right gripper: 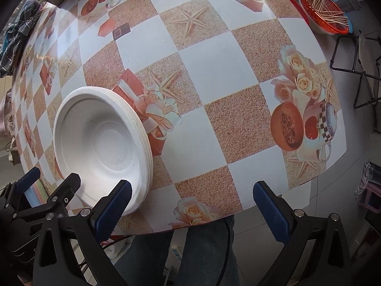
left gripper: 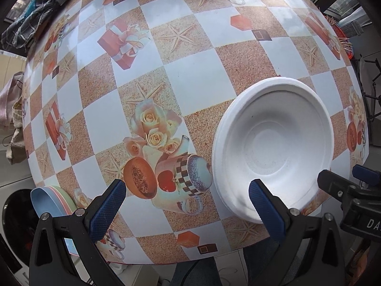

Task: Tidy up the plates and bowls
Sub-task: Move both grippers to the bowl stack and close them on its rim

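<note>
A stack of white foam bowls [left gripper: 273, 147] sits on the patterned table near its front edge; the same stack [right gripper: 102, 140] lies left of centre in the right wrist view. My left gripper [left gripper: 188, 202] is open and empty, and its right finger overlaps the stack's near rim in the image. My right gripper [right gripper: 193, 202] is open and empty too, with its left finger in front of the stack's near rim. A stack of coloured plates [left gripper: 53, 200], blue on top, pokes out at the table's front left corner. Each gripper shows at the edge of the other's view.
The table [left gripper: 195, 88] wears a checked cloth printed with roses, starfish and gift boxes. Crumpled dark cloth [left gripper: 35, 12] lies at the far left. An orange basket of wooden sticks [right gripper: 326, 9] stands beyond the far right edge. A person's legs in jeans [right gripper: 202, 250] are below the front edge.
</note>
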{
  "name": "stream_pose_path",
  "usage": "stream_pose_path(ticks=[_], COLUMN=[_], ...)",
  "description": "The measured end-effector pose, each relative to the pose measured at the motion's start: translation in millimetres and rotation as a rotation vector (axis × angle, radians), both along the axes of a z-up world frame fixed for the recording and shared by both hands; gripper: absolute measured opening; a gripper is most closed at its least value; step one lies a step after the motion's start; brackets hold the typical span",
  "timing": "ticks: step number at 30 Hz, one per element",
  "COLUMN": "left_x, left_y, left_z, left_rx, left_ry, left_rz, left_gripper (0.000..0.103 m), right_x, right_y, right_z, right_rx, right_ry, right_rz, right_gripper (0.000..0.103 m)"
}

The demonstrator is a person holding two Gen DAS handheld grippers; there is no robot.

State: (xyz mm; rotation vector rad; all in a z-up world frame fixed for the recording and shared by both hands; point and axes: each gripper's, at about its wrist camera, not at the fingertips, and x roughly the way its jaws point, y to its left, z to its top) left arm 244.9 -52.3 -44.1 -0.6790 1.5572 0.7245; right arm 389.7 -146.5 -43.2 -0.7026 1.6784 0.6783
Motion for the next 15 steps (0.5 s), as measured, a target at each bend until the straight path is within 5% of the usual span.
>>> stream_pose_path(ticks=[15], left_x=[16.5], left_y=[16.1], left_z=[-42.4], left_rx=[-0.030], left_ry=[-0.010], left_rz=[0.104], left_gripper=[0.103], right_x=[2.8], right_y=[45.5], right_z=[-28.4], right_rx=[-0.023], right_ry=[-0.018], right_rz=[0.104], right_gripper=[0.103])
